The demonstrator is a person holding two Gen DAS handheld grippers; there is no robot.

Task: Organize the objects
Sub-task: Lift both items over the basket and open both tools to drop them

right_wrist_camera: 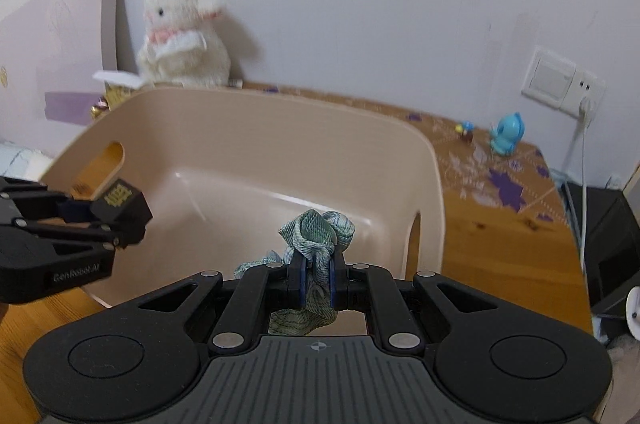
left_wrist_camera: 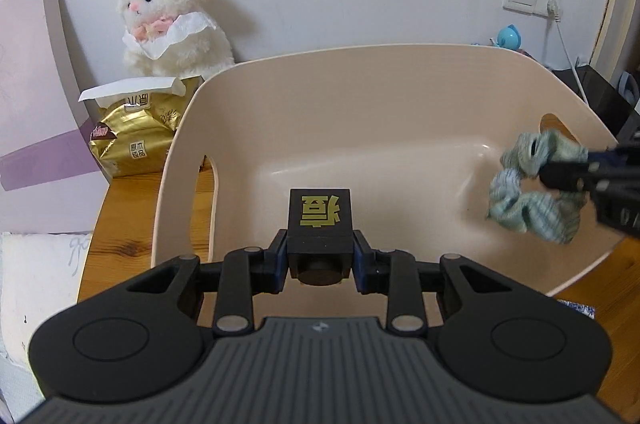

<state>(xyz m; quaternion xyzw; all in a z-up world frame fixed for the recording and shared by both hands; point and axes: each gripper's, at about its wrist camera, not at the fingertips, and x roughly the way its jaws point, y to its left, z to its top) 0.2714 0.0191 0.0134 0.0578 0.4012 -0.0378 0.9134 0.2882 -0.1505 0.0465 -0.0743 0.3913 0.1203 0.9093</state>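
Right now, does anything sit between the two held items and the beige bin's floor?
Nothing visible does. The left gripper holds the black cube and the right gripper holds the green scrunchie, both over the beige bin, whose visible floor looks bare.

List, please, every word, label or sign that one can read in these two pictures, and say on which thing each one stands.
"GenRobot.AI": on the body of the left gripper, right wrist view.
One gold Chinese character, upside down in the left wrist view, not sure to read: on the black box.
"原木纯品", small and uncertain: on the gold tissue pack; its other print is too blurred.
The beige basket and green scrunchie carry no text.
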